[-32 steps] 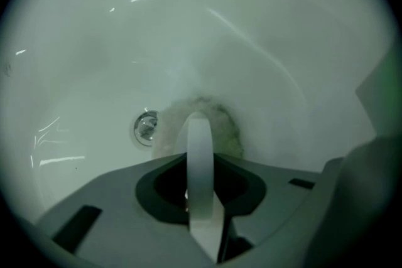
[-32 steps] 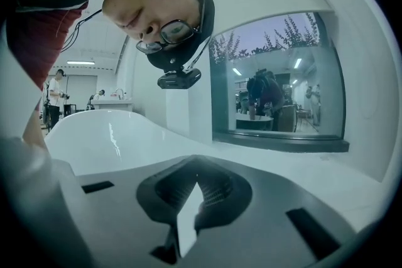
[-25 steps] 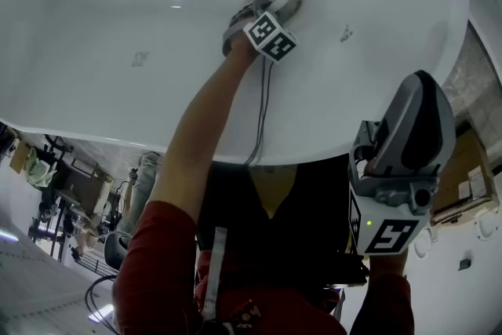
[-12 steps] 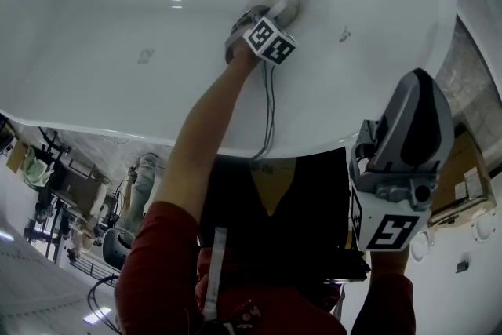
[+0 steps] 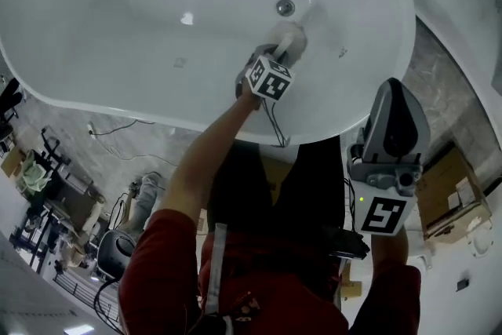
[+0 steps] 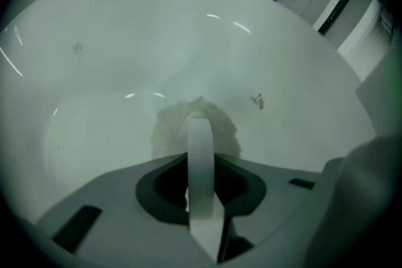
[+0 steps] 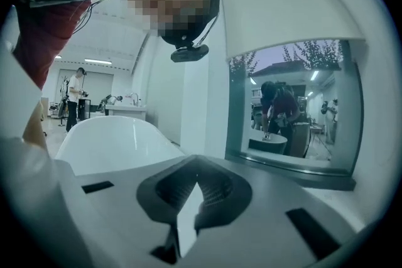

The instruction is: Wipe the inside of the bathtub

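The white oval bathtub (image 5: 118, 51) fills the top of the head view, with its drain (image 5: 285, 7) near the right end. My left gripper (image 5: 284, 51) reaches into the tub just on the near side of the drain and is shut on a pale cloth (image 5: 292, 37). In the left gripper view the cloth (image 6: 217, 125) is pressed flat against the tub's inner wall (image 6: 125, 72) beyond the left gripper (image 6: 201, 135). My right gripper (image 5: 394, 90) is held outside the tub by my torso; the right gripper (image 7: 188, 198) is shut, with nothing in it.
A small dark mark (image 6: 257, 100) sits on the tub wall right of the cloth. A cable (image 5: 271, 121) runs from the left gripper over the tub's near rim. Racks and gear (image 5: 55, 200) stand on the floor at left. A window (image 7: 295, 103) and other people show beyond the right gripper.
The head view has pulled back, so nearly the whole tub now shows. The left gripper keeps the cloth close to the drain. The right gripper stays raised outside the tub.
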Demonstrator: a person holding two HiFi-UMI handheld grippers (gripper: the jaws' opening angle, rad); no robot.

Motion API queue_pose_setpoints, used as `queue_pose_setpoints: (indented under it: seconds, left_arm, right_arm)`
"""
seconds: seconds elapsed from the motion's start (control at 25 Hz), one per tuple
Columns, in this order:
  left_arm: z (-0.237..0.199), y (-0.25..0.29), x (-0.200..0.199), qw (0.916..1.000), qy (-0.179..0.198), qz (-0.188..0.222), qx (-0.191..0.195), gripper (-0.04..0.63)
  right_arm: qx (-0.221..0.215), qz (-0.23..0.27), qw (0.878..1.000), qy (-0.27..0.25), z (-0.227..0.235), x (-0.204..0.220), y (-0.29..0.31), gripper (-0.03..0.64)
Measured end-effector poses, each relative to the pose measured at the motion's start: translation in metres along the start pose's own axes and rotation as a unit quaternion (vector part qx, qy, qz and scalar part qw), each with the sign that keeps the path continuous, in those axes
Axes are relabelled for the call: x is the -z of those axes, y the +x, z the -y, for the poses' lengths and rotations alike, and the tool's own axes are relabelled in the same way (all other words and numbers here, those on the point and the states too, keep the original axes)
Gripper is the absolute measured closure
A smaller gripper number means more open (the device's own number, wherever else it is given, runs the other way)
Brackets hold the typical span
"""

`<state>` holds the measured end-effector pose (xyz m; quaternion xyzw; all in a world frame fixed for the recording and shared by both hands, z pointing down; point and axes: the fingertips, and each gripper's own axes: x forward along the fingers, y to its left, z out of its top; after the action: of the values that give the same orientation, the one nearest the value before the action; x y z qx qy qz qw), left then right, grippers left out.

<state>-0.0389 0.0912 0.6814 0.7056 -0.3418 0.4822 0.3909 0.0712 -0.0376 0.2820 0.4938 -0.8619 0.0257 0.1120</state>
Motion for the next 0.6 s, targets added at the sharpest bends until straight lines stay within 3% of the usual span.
queue_pose_setpoints:
  seconds: [0.2,0.36,0.48,0.6]
  left_arm:
    - [0.016,-0.099,-0.038,0.9957,0.028,0.088,-0.003,0.502]
    - [0.026,-0.185,-0.065,0.9829,0.046,0.178,-0.006,0.502]
    - [0.025,-0.263,-0.087,0.962,0.064,0.264,-0.023,0.502]
    - [0.017,-0.355,-0.105,0.9307,0.07,0.356,-0.042,0.502]
  right_arm:
    - [0.016,0.007,1.0,-0.017,-0.014,-0.057,-0.019,0.606]
    - [0.039,0.016,0.999,-0.034,-0.031,-0.1,-0.03,0.606]
    - [0.059,0.034,0.997,-0.046,-0.045,-0.138,-0.04,0.606]
    - [0.079,0.046,0.994,-0.053,-0.061,-0.174,-0.053,0.606]
